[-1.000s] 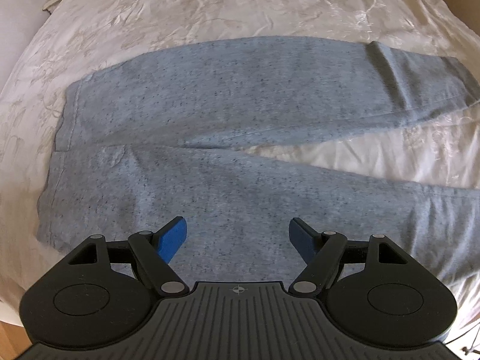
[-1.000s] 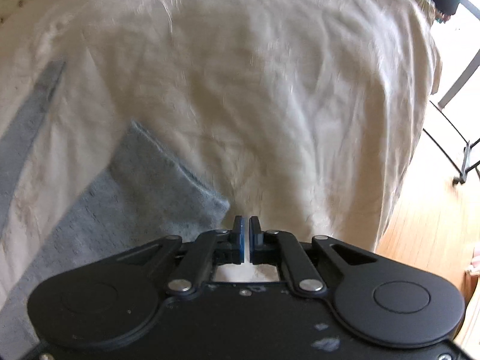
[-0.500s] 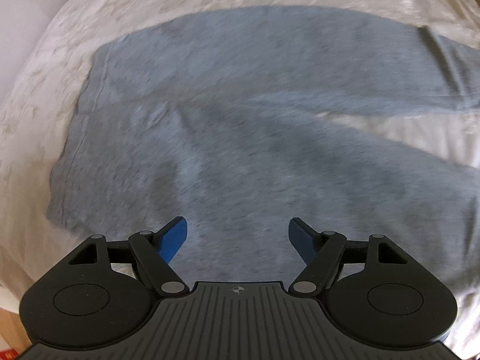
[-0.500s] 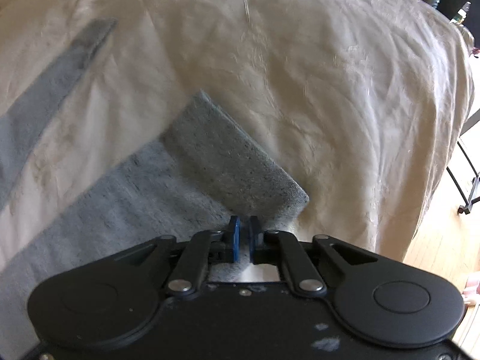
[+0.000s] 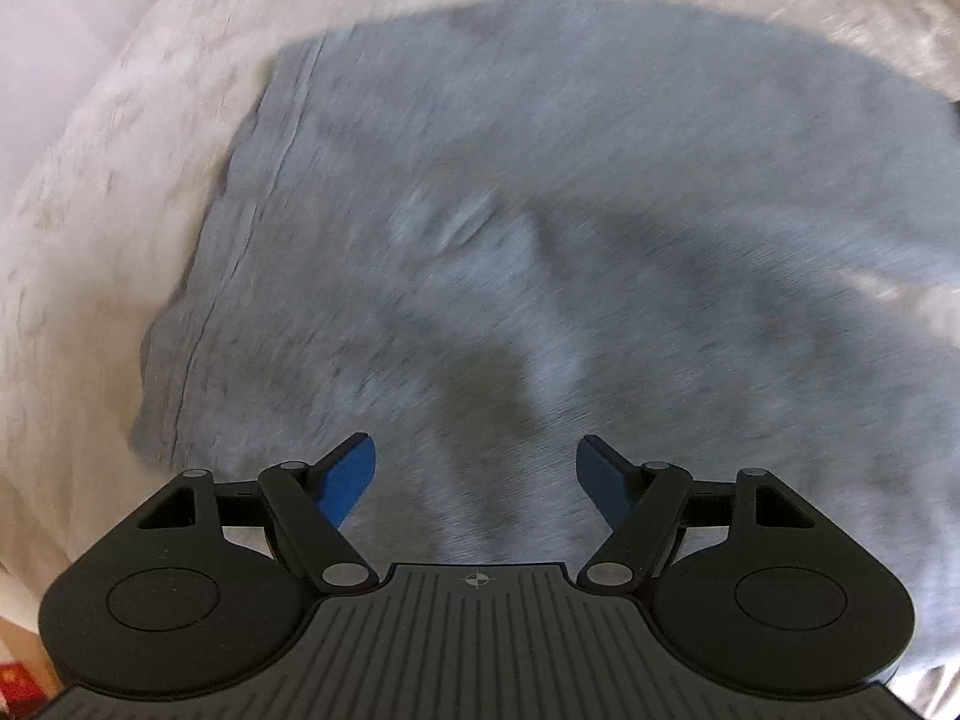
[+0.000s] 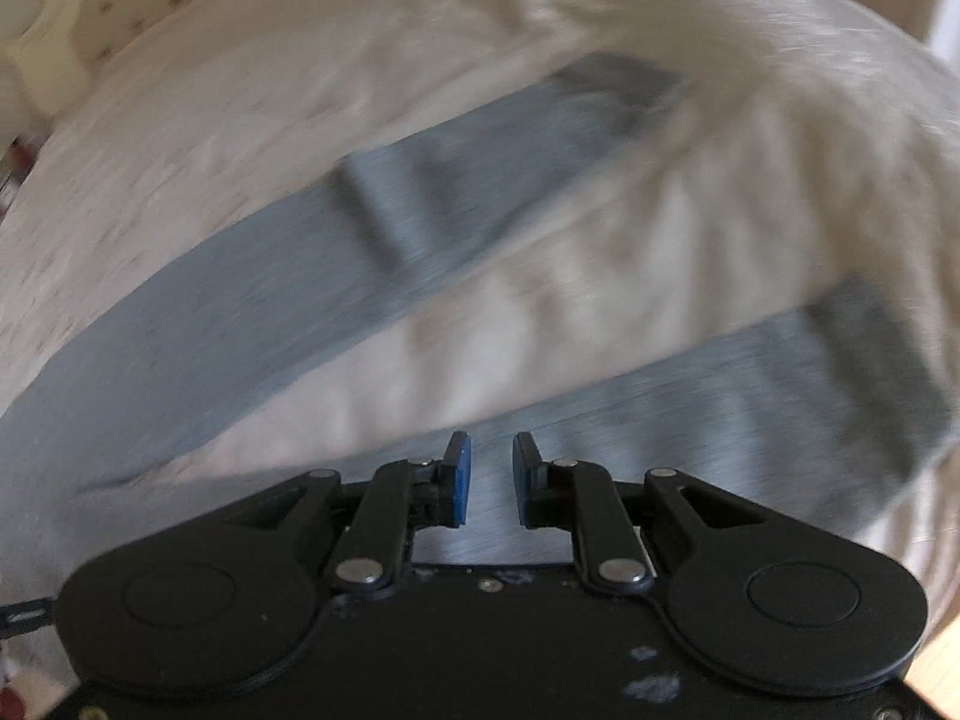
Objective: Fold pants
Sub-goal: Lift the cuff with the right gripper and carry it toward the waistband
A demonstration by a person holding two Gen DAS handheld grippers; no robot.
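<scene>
Above the flat grey fleece pants [image 5: 570, 252], the left gripper [image 5: 477, 483] gapes empty near the waistband, while the right gripper [image 6: 491, 477], jaws just parting, empty, hangs over the near leg.

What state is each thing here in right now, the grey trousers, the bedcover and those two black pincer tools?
Grey fleece pants: spread flat, unfolded, legs apart.
White crinkled bedspread: lying under the pants.
Left gripper: jaws wide open, empty, above the pants near the waistband.
Right gripper: jaws just opening, narrow gap, nothing gripped, over the nearer leg.
</scene>
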